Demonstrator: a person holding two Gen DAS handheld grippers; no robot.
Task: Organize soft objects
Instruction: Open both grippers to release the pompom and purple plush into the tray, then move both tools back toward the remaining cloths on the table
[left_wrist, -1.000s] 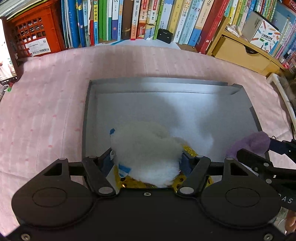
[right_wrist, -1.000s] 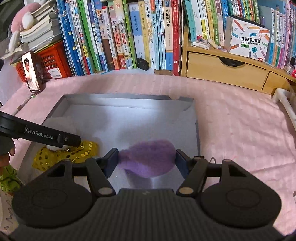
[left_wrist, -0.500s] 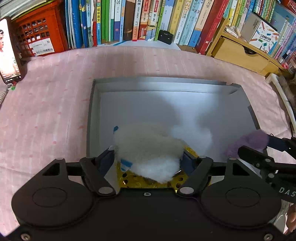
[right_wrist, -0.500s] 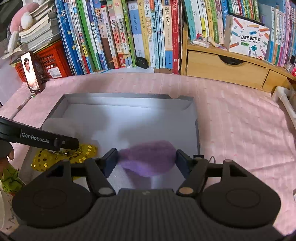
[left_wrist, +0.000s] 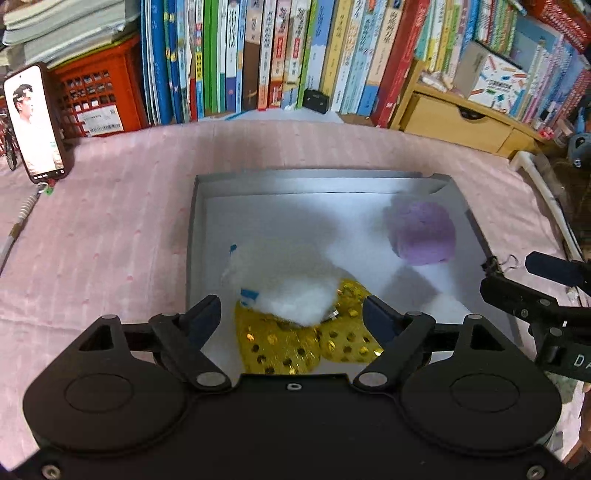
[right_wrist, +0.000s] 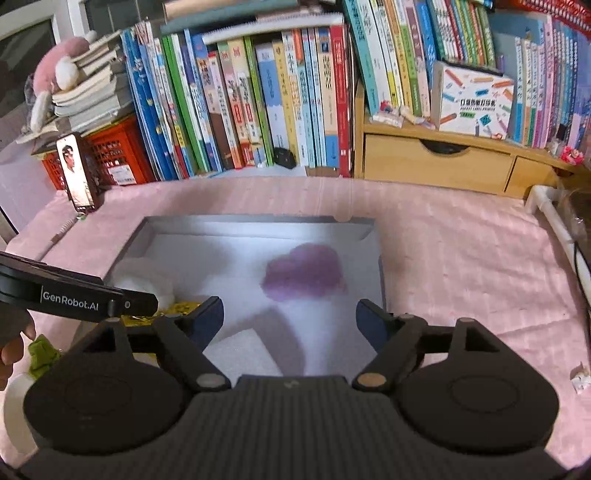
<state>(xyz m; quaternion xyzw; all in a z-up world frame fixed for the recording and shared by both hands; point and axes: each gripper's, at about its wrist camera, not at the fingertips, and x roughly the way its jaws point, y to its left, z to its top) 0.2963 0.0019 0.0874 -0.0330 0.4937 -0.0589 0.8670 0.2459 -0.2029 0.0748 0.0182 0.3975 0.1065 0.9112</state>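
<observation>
Two soft toys lie in the grey box (left_wrist: 192, 236): one fluffy white plush (left_wrist: 284, 284) on gold sequinned fabric at its near left, one fuzzy purple plush (right_wrist: 304, 271) toward its far right. My left gripper (left_wrist: 291, 314) and right gripper (right_wrist: 290, 317) both hang spread, gripping nothing.

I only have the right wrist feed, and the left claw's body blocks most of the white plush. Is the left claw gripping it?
Observer: No. The left claw is open, and its fingers are not gripping the white plush.
Operator: Where does the plush lie?
Observer: Inside the grey box, close to its left wall, on top of a gold sequined cloth.
Operator: Is anything attached to it?
Observer: A small blue-and-white tag shows on its left side.
</observation>
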